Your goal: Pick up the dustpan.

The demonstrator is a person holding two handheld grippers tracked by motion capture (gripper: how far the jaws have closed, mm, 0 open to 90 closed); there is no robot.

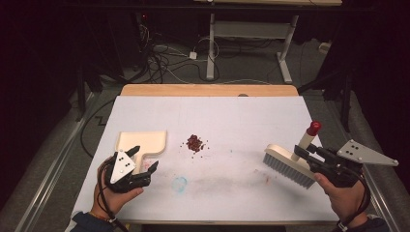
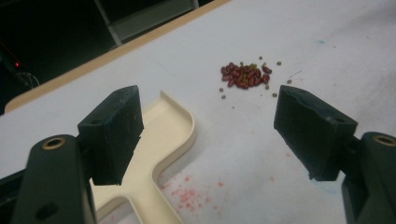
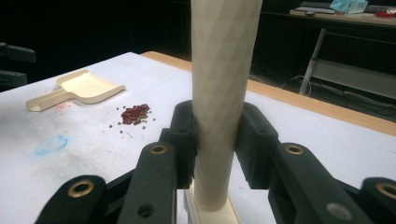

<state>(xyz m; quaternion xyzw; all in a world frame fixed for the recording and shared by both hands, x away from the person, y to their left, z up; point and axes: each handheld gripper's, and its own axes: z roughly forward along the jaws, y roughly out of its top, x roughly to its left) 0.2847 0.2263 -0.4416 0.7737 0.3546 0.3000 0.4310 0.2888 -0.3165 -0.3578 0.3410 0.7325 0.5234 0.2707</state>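
Now left gripper point(image 1: 145, 166) jaws wide apart over dustpan point(image 1: 143, 143) handle; right gripper point(image 1: 303, 155) clamps brush point(image 1: 290, 164) handle.

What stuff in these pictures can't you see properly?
- Dustpan handle: in the high view the left gripper covers it; the left gripper view cuts it off at the bottom edge.
- Brush bristles: the right gripper view shows just its handle.
- Little pile: too small to tell beans from seeds.
- Blue mark: too faint to identify.

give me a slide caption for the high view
Right gripper clamps a brush by its handle while the open left gripper hovers at a dustpan beside spilled beans.
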